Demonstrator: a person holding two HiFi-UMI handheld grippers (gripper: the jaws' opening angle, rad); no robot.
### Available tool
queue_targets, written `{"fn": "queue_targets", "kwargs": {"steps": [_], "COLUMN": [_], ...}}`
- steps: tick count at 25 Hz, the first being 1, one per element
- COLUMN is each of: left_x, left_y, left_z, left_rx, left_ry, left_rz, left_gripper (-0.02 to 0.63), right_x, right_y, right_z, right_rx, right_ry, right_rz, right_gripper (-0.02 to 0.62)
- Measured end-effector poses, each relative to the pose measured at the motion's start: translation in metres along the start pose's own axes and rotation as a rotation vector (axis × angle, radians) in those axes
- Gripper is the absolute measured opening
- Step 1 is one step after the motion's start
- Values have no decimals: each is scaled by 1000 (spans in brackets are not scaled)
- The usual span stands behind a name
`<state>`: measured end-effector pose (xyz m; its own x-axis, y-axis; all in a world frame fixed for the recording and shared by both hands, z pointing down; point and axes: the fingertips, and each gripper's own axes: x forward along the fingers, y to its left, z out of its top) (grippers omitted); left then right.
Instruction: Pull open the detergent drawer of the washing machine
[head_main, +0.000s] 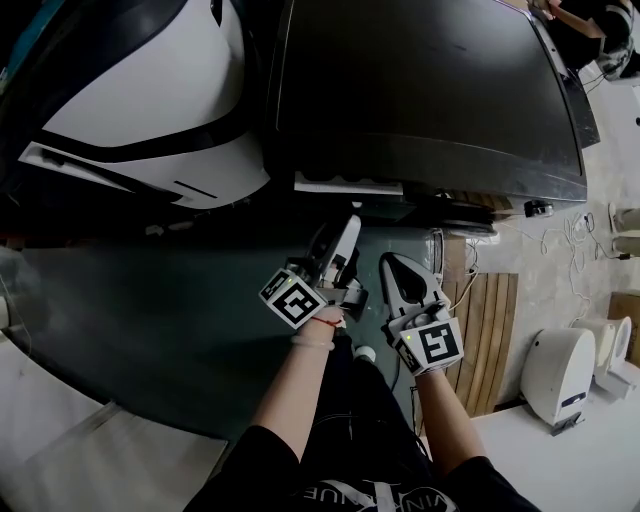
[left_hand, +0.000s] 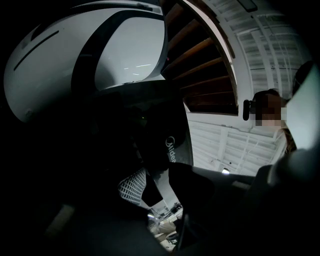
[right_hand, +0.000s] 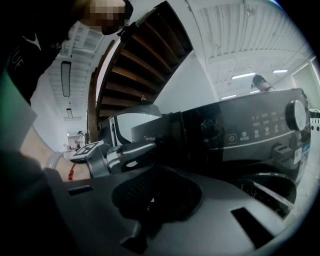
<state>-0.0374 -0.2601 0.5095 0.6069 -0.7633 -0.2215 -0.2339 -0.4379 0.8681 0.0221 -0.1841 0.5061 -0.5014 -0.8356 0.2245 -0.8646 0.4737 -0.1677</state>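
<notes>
Black washing machine (head_main: 420, 90) stands far of you, lid dark, with a white machine (head_main: 150, 90) to its left. The detergent drawer (right_hand: 159, 131) is the left end of the control panel and carries the brand mark; the dial (right_hand: 295, 116) sits at the panel's far right, the door (right_hand: 270, 186) below. From above, a pale strip (head_main: 348, 186) shows at the machine's front edge in the drawer's place. How far the drawer stands out cannot be told.

Your left gripper (head_main: 348, 232) points up at that drawer front, marker cube (head_main: 293, 298) near your wrist. Its own view is dark, but the 2 jaws stand apart: the meshed pad (left_hand: 133, 185) is on the left, the other jaw is on the right, and a bright gap lies between them. Fingers unclenched, gripping nothing that shows. The tips are just beside the drawer front, though contact cannot be made out.

Your right gripper (head_main: 396, 264) hangs just right of the left one, near the machine's front. Its pads (right_hand: 150, 196) meet, clenched, with nothing in them.

A slatted wooden panel (head_main: 490, 330) lies on the floor at right.
</notes>
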Motion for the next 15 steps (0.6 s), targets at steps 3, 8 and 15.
{"fn": "queue_targets", "kwargs": {"steps": [3, 8, 15], "left_x": [-6, -14, -28], "left_y": [-2, -7, -14], "left_z": [-2, -7, -13], "left_rx": [1, 11, 26], "left_ry": [-7, -11, -12], "left_rz": [6, 6, 7], "left_gripper": [147, 147, 147], "right_x": [-4, -10, -20], "right_y": [3, 8, 14], "right_z": [-1, 4, -3], "right_rx": [5, 20, 6], "right_ry": [-3, -18, -9], "right_rz": [6, 17, 27], "right_gripper": [12, 12, 12]}}
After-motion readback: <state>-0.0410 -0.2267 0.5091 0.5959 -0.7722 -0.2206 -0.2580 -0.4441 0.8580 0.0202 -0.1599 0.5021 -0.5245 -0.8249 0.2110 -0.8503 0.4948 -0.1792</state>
